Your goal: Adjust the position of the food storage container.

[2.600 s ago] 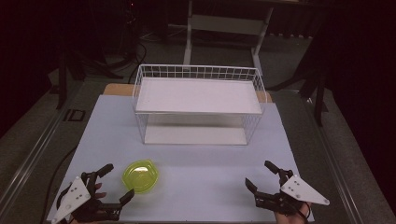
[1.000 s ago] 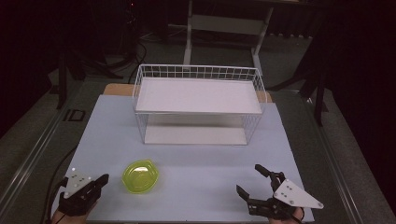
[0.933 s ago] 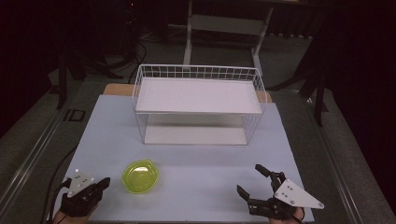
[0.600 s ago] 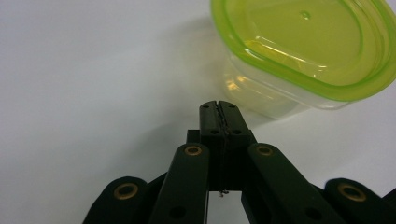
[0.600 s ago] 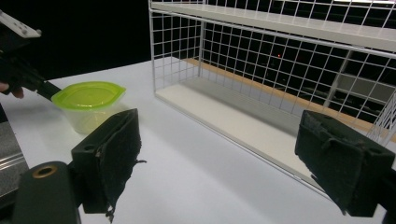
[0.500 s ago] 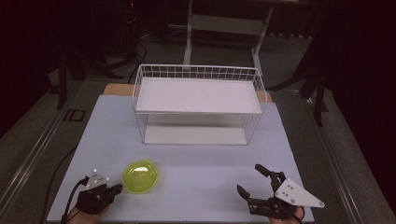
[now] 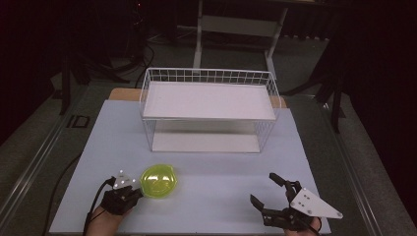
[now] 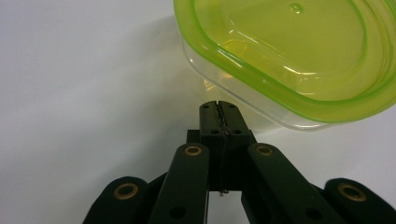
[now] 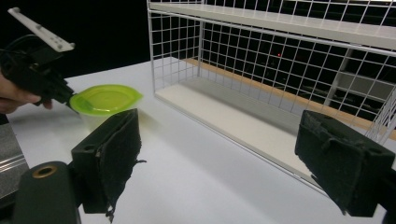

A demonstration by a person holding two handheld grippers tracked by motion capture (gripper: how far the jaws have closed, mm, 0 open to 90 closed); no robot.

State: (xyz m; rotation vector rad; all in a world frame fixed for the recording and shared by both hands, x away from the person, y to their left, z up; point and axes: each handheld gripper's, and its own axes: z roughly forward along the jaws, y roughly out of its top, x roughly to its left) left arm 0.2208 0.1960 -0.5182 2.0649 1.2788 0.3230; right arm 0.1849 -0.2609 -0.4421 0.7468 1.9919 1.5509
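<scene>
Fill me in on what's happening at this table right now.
A person works at a white table with a gripper in each hand. The left gripper, jaws shut with nothing between them, has its tips right at the edge of a clear container with a green lid; whether they touch it is hard to tell. The right gripper sits open near the front edge, holding nothing. A white wire rack stands at the back, both shelves bare.

One lidded green container (image 7: 159,181), one white wire rack (image 7: 209,110), two grippers.

left gripper (image 7: 132,192) beside green container (image 7: 159,180)
</scene>
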